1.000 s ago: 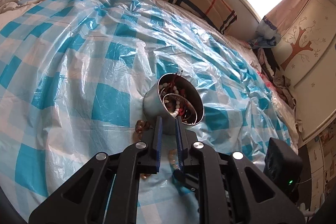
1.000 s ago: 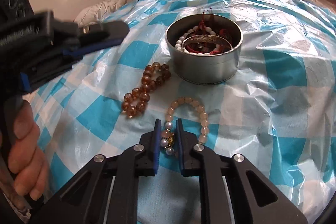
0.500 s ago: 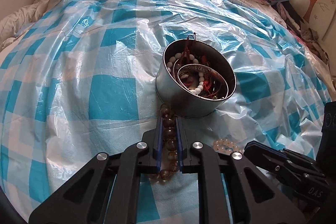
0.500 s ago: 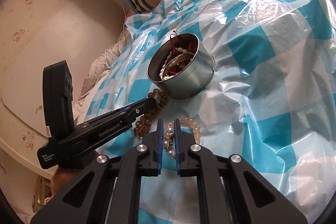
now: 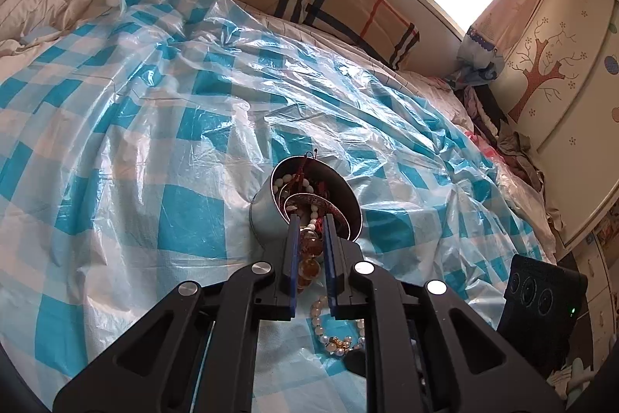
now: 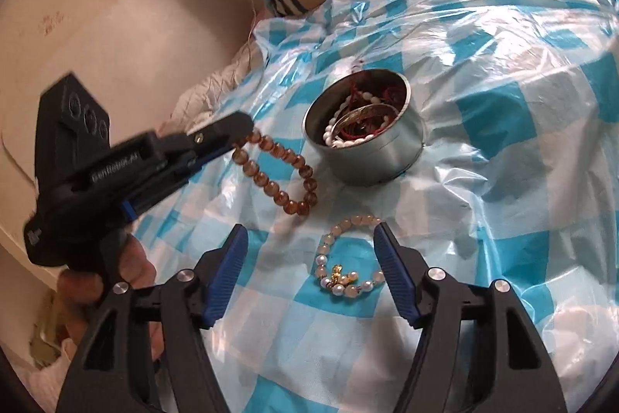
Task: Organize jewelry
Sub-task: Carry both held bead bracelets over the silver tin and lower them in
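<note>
Two grippers work over a bed draped in blue-checked plastic (image 6: 503,103). Nearest, the right gripper (image 6: 309,250) is opening its fingers, clear of the pale pearl bracelet (image 6: 348,258) lying between them. Beyond their left tip, the left gripper (image 5: 309,239) is clenched on an amber bead bracelet (image 6: 278,173), lifted just short of the metal tin (image 6: 371,157) of jewelry.

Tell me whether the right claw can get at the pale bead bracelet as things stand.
Probably yes. The right claw is opening and the pale bead bracelet lies on the checked plastic sheet between its fingers, with nothing over it. The left claw holds the amber bracelet off to the side.
</note>
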A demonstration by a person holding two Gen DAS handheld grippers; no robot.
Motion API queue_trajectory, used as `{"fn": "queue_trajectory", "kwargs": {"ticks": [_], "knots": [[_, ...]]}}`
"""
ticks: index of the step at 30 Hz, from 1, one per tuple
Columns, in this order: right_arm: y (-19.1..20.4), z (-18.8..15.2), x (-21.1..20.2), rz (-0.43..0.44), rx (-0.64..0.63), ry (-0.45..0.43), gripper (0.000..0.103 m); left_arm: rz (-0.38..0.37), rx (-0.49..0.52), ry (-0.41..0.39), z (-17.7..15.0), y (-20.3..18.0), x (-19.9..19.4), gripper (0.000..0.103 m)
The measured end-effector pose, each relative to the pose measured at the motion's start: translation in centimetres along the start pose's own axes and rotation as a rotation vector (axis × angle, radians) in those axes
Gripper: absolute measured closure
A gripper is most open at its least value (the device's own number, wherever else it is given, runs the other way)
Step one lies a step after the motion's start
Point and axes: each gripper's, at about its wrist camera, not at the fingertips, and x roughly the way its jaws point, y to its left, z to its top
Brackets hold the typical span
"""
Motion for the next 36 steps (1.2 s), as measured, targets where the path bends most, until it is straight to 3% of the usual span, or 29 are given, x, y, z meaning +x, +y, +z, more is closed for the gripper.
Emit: {"fn": "queue_trajectory", "kwargs": {"ticks": [2, 3, 6, 7, 12, 18, 20, 28, 36], "knots": [[1.3, -0.4, 2.6, -0.116, -0.091, 0.102, 0.046, 0.003, 0.002, -0.004, 0.0, 0.1, -0.1, 0.092], [1.8, -0.6, 3.5, -0.158, -0.129, 0.132, 0.06, 0.002, 0.001, -0.004, 0.1, 0.1, 0.0, 0.092], [1.4, -0.5, 3.3, -0.092, -0.094, 0.135, 0.092, 0.003, -0.001, -0.01, 0.1, 0.1, -0.2, 0.092], [0.2, -0.6, 3.0, -0.008, -0.011, 0.123, 0.093, 0.0, -0.004, -0.013, 0.1, 0.1, -0.3, 0.092], [-4.8, -0.7, 0.4, 0.376, 0.344, -0.024, 0.094, -0.011, 0.0, -0.033, 0.1, -0.1, -0.7, 0.092], [-7.3, -1.1, -1.8, 0.636, 0.527, -0.229, 0.094, -0.015, 0.026, -0.065, 0.1, -1.0, -1.4, 0.093], [-7.5, -0.9, -2.4, 0.667, 0.551, -0.282, 0.094, -0.011, 0.039, -0.08, 0.1, -1.6, -1.6, 0.092], [-8.7, 0.8, -4.1, 0.643, 0.604, -0.43, 0.094, 0.072, 0.173, -0.144, 0.3, -5.9, -1.7, 0.092], [-10.2, 0.8, -3.3, 0.651, 0.635, -0.445, 0.094, 0.095, 0.205, -0.171, 0.7, -7.2, -1.2, 0.092]]}}
